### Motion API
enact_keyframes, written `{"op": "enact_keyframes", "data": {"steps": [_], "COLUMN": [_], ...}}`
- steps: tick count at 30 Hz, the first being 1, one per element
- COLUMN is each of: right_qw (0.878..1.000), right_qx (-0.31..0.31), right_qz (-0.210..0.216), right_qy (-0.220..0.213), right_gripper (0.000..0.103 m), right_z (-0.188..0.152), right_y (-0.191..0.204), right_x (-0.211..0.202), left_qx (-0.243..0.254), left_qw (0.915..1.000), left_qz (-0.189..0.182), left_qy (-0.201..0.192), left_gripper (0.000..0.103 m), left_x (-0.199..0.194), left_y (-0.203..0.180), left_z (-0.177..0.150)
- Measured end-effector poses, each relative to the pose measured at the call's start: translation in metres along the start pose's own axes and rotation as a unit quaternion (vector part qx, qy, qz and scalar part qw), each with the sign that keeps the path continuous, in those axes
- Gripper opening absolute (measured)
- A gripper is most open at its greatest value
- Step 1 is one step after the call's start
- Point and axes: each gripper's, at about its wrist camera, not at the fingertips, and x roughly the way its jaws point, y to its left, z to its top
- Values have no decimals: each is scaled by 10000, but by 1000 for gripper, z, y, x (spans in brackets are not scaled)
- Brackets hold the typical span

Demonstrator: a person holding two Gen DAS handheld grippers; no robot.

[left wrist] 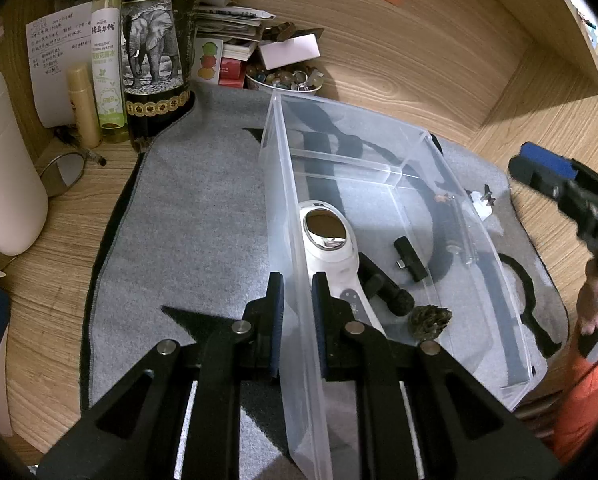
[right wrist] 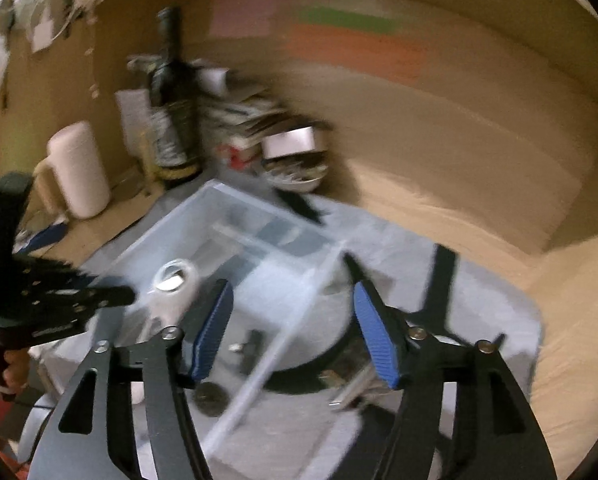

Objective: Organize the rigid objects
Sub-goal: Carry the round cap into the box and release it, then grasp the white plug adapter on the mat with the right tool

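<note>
left gripper (left wrist: 297,300): clamped on the near wall of clear bin (left wrist: 379,148) | right gripper (right wrist: 293,336): jaws apart, empty, above bin | white device (left wrist: 331,240): inside bin, just ahead of left gripper

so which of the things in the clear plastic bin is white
The white handheld device with the oval mirrored face, against the bin's left wall; the others in there are black or dark.

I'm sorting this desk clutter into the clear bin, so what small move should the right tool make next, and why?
Probably swing the open, empty right tool toward the small pieces lying on the grey mat outside the clear bin; the left tool is clamped on the bin's wall, steadying it.
</note>
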Motion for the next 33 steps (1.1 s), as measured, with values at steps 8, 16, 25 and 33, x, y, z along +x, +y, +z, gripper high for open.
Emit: {"op": "enact_keyframes", "data": {"steps": [8,16,25,33], "right_qw": [9957,9840,9742,9747], "right_qx": [685,1413,1726,1729], "right_qz": [-599,-715,-664,-618], "right_qy": [162,816,1291,1278], "right_gripper": [63,63,63,39], "right_z": [-6,-40,-67,-70], "right_y": [-69,-118,-132,-132], "right_x": [12,59,96,100], "left_qx": [6,3,-5,6], "left_qw": [10000,10000,10000,10000], "left_qz": [3,3,-1,1], "left_qy": [3,2,-3,1], "left_gripper": [14,14,14,14], "left_x": [0,0,0,0], "left_y": [0,0,0,0], "left_z": [0,0,0,0]}}
